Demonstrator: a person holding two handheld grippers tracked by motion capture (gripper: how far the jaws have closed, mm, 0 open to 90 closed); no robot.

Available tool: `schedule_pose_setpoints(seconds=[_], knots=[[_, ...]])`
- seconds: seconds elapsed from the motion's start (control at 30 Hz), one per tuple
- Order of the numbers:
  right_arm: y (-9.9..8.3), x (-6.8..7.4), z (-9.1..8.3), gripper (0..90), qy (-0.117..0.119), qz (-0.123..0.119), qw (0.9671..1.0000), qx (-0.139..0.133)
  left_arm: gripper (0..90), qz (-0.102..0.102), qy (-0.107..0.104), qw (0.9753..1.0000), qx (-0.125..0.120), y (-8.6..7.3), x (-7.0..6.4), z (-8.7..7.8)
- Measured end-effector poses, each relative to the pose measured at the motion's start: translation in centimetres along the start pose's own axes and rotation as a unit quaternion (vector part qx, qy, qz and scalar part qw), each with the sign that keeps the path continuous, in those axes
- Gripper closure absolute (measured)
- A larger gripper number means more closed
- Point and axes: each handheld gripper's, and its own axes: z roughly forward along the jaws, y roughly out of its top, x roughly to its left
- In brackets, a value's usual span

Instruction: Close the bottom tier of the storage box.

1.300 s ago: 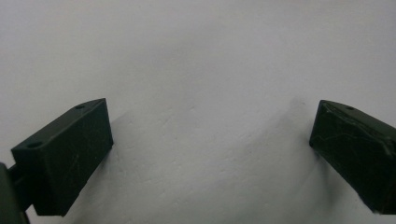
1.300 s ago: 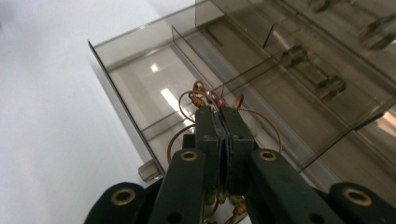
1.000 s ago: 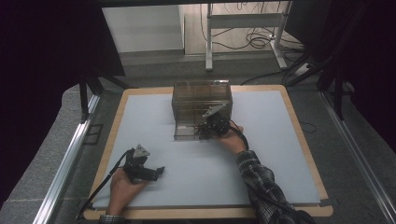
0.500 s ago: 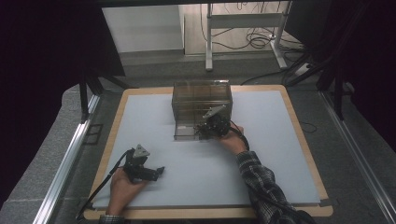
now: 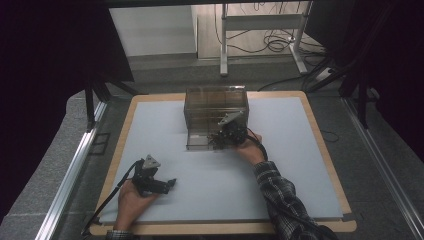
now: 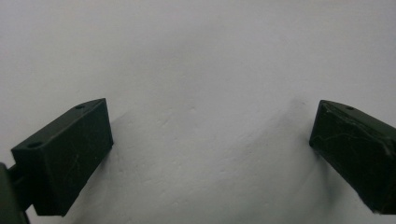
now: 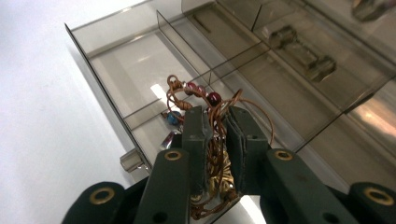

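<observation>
Copper wire jewellery strung with red and blue beads sits clamped between the jaws of the right tongs, low and centre in the right gripper view, just above the pulled-out drawer of a smoky clear plastic organizer box. In the high view the right tongs are at the middle of the frame, at the box's front, with the person's right hand behind them. The left tongs rest at lower left on the pale counter, well apart from the box. Their jaws stand wide apart with bare counter between them.
</observation>
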Motion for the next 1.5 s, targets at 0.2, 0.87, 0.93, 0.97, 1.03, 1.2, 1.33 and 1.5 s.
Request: schedule_pose_setpoints(seconds=[0.2, 0.87, 0.93, 0.97, 1.03, 1.2, 1.33, 1.5], knots=[[0.5, 0.1, -0.7, 73.7, 0.0, -0.002, 1.0, -0.007, 0.0, 0.0, 0.0, 1.0, 0.0, 0.0, 0.0, 0.0], [0.9, 0.6, -2.3, 67.1, 0.005, -0.008, 0.9998, -0.019, 0.0, 0.0, 0.0, 1.0, 0.0, 0.0, 0.0, 0.0], [0.9, 0.7, -2.4, 66.5, 0.004, -0.008, 0.9998, -0.019, 0.0, 0.0, 0.0, 1.0, 0.0, 0.0, 0.0, 0.0], [0.9, 0.7, -2.4, 66.2, 0.005, -0.009, 0.9997, -0.02, 0.0, 0.0, 0.0, 1.0, 0.0, 0.0, 0.0, 0.0], [0.9, 0.8, -2.5, 65.4, 0.004, -0.011, 0.9997, -0.021, 0.0, 0.0, 0.0, 1.0, 0.0, 0.0, 0.0, 0.0], [0.9, 0.9, -2.8, 63.9, 0.005, -0.012, 0.9997, -0.023, 0.0, 0.0, 0.0, 1.0, 0.0, 0.0, 0.0, 0.0], [0.8, 1.1, -3.0, 62.2, 0.005, -0.015, 0.9996, -0.024, 0.0, 0.0, 0.0, 1.0, 0.0, 0.0, 0.0, 0.0], [0.7, 1.3, -3.2, 60.1, 0.007, -0.017, 0.9995, -0.025, 0.0, 0.0, 0.0, 1.0, 0.0, 0.0, 0.0, 0.0]])
